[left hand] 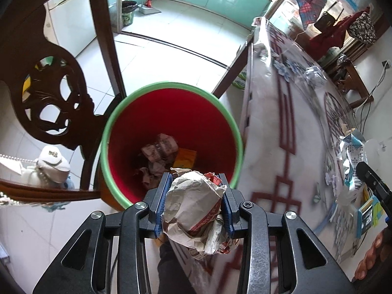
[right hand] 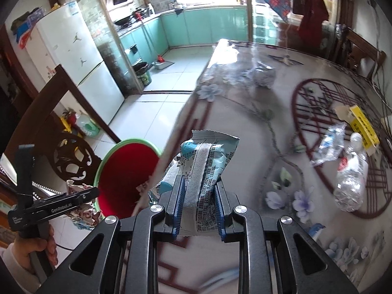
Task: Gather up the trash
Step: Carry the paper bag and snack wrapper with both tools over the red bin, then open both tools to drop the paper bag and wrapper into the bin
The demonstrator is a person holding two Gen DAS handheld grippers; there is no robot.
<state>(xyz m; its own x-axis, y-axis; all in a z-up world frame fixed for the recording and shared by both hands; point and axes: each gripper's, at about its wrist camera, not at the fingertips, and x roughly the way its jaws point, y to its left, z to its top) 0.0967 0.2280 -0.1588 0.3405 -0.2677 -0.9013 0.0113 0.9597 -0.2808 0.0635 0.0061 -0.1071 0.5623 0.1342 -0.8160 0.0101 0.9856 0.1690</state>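
Two claws hold trash by the red bin.

The table (right hand: 245, 112) is on the right, with a bottle (right hand: 350, 178) far right. The bin (left hand: 171, 144) stands left of it, with crumpled wrappers inside. The left claw (left hand: 194, 201) squeezes a paper ball (left hand: 193, 210) over the bin's near rim. The right claw (right hand: 199, 203) pinches a blue packet (right hand: 208, 161) above the table's near edge.

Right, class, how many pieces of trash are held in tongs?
2: a crumpled paper wrapper in the left tongs over the red bin, and a blue snack packet in the right tongs above the table.
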